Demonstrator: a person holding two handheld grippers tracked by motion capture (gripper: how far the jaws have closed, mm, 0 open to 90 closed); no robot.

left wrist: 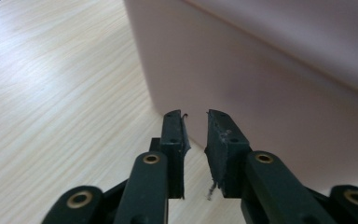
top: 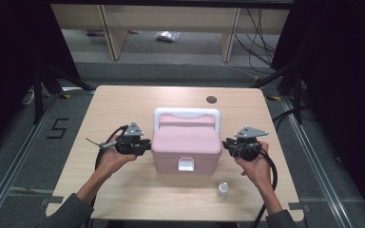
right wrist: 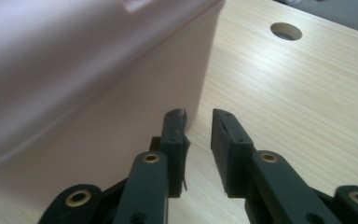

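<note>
A pale pink box (top: 186, 142) with rounded corners sits near the middle of the light wooden desk (top: 123, 99), its lid down, a white clasp (top: 186, 164) on the near face and a white handle (top: 187, 115) folded back along the far edge of the lid. The left gripper (top: 145, 146) hangs just beside the box's left wall and the right gripper (top: 228, 143) just beside its right wall, each pointing inward at it. The high view also takes in a small clear bottle (top: 222, 190) with a white cap standing on the desk in front of the box's right corner, and a round hole (top: 211, 99) near the far edge. The left gripper view brings the smooth pink side wall close, with the left gripper (left wrist: 196, 116) slightly parted and nothing between its jaws. The right gripper view gives the opposite wall and the desk hole (right wrist: 286, 31) beyond; the right gripper (right wrist: 199, 114) is likewise a little open and empty.
</note>
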